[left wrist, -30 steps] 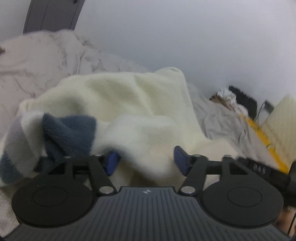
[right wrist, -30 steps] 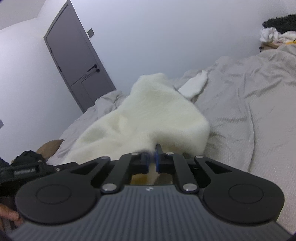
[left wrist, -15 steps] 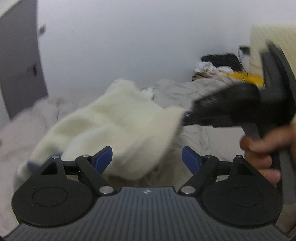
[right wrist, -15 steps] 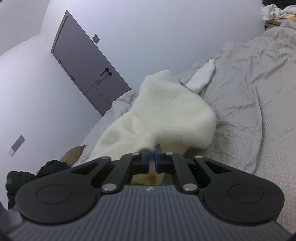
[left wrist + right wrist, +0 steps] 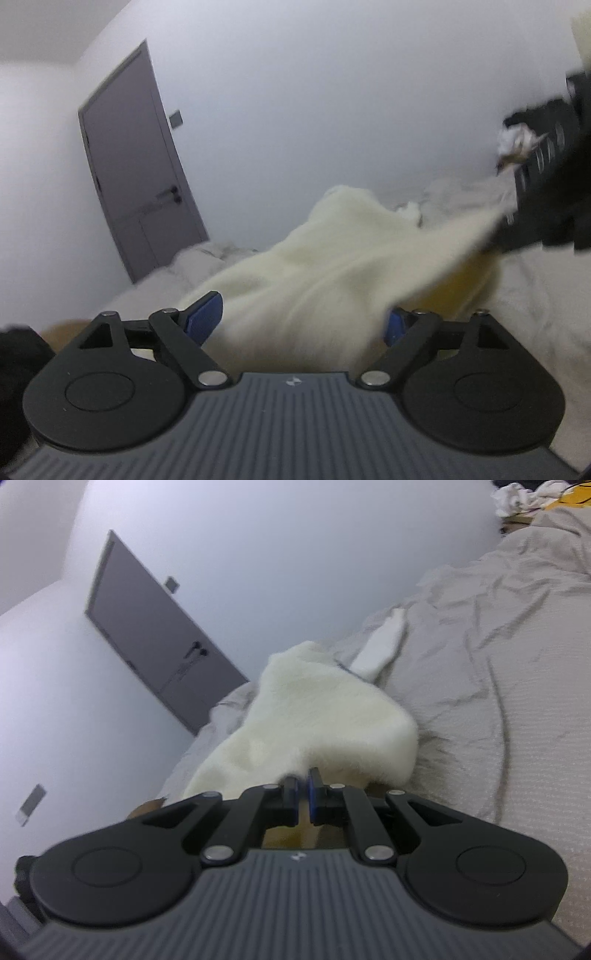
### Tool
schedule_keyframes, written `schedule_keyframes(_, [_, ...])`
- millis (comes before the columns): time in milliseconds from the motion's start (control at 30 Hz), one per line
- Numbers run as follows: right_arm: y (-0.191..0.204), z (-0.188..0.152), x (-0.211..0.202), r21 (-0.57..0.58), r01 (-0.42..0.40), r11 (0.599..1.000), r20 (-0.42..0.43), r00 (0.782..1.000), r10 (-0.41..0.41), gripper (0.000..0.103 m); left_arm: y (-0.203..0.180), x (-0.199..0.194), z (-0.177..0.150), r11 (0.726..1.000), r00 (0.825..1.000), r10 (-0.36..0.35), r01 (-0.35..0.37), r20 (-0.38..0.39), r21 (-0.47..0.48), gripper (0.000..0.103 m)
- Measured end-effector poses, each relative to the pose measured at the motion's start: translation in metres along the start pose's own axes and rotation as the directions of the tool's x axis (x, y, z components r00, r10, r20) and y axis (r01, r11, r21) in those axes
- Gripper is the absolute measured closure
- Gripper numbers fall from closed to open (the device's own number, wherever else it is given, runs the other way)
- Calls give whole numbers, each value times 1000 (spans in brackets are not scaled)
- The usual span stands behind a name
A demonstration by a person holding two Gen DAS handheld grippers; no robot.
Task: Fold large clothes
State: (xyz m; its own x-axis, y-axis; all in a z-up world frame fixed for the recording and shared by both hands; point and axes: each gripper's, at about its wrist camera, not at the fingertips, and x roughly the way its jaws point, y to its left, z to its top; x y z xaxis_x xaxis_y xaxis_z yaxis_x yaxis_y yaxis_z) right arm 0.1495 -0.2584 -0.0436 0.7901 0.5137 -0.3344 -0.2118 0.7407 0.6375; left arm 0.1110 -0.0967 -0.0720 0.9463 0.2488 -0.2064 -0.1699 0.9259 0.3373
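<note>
Cream fleece garment [image 5: 332, 266] blurs between my opening left gripper [image 5: 299, 321]; my right gripper [image 5: 303, 794] pinches its edge, lower folds hidden.

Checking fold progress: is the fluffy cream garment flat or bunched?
Bunched: the fluffy cream garment humps up on the grey bedsheet, one edge pinched in the right claw.

Left gripper [image 5: 301, 319]: lower centre of its view, blue-padded jaws spread wide and opening, cream fabric between them, not pinched | Right gripper [image 5: 303, 794]: lower centre of its view, jaws closed tight on fabric; also seen at right edge of the left view.
</note>
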Motion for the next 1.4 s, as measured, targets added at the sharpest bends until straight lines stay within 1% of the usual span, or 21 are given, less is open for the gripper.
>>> schedule_keyframes(33, [1,0,2,-1,24,1000,-3,1000,-24,95,4,-3,0,1000,1000,4,-4,-8,-17,12])
schedule_keyframes(67, [1,-1,4,-9,51,999,-3,999,-51,95,9,-6,-1,999,999,25,-26,-20,-44,12])
schedule_keyframes(167, [4,-2,5,-47,133,990,27,991,-132,96,32,-19,-1,990,999,25,-28,-30,-136,12])
schedule_keyframes(267, [0,-1,2,-6,102,995,45,994,-102,95,43,-31,1,983,999,24,-28,-28,-182,12])
schedule_keyframes(300, [2,-1,2,-11,99,995,48,994,-98,95,45,-35,1,982,999,23,-27,-23,-186,12])
schedule_keyframes(367, [8,-4,1,-54,108,993,59,993,-104,95,46,-40,1,983,999,35,-38,-16,-180,12])
schedule_keyframes(467, [19,-11,3,-157,140,978,67,989,-131,93,53,-42,4,979,999,34,-39,-30,-199,12])
schedule_keyframes(567, [19,-19,8,-190,147,971,41,989,-142,93,59,-36,6,976,998,36,-44,-43,-215,12])
schedule_keyframes(600, [17,-21,11,-187,150,971,25,989,-148,91,59,-32,6,974,998,40,-50,-46,-221,12])
schedule_keyframes(633, [16,-23,14,-184,151,971,10,988,-152,86,60,-29,6,972,998,43,-53,-47,-229,12])
schedule_keyframes(700, [15,-28,20,-189,167,968,-18,985,-173,78,64,-29,6,968,998,46,-57,-51,-243,12])
schedule_keyframes(767, [14,-33,26,-208,177,962,-34,982,-188,77,65,-28,7,967,998,41,-53,-53,-249,12])
schedule_keyframes(867, [13,-37,35,-248,192,950,-19,979,-203,76,67,-26,5,965,998,42,-54,-52,-256,12])
schedule_keyframes(933, [14,-40,37,-283,222,933,23,974,-225,74,67,-22,3,964,998,39,-53,-57,-260,12])
schedule_keyframes(967, [15,-43,37,-294,232,927,50,972,-228,75,67,-21,3,964,997,40,-54,-59,-259,12])
schedule_keyframes(1000, [16,-44,35,-304,238,923,77,971,-225,78,66,-19,3,964,997,40,-54,-60,-259,12])
schedule_keyframes(1033, [17,-44,34,-309,241,920,96,970,-222,85,66,-17,3,964,997,40,-55,-60,-259,11])
schedule_keyframes(1100, [22,-43,28,-317,252,914,142,966,-217,87,66,-14,2,965,997,50,-64,-61,-254,11])
schedule_keyframes(1167, [26,-40,21,-299,247,922,172,964,-203,89,64,-14,-1,968,996,68,-81,-62,-237,11])
schedule_keyframes(1267, [28,-37,10,-250,209,946,185,969,-165,91,63,-7,-5,967,994,66,-85,-88,-242,11])
schedule_keyframes(1400, [33,-37,5,-241,197,950,203,968,-149,92,62,9,-6,964,992,54,-82,-115,-253,11])
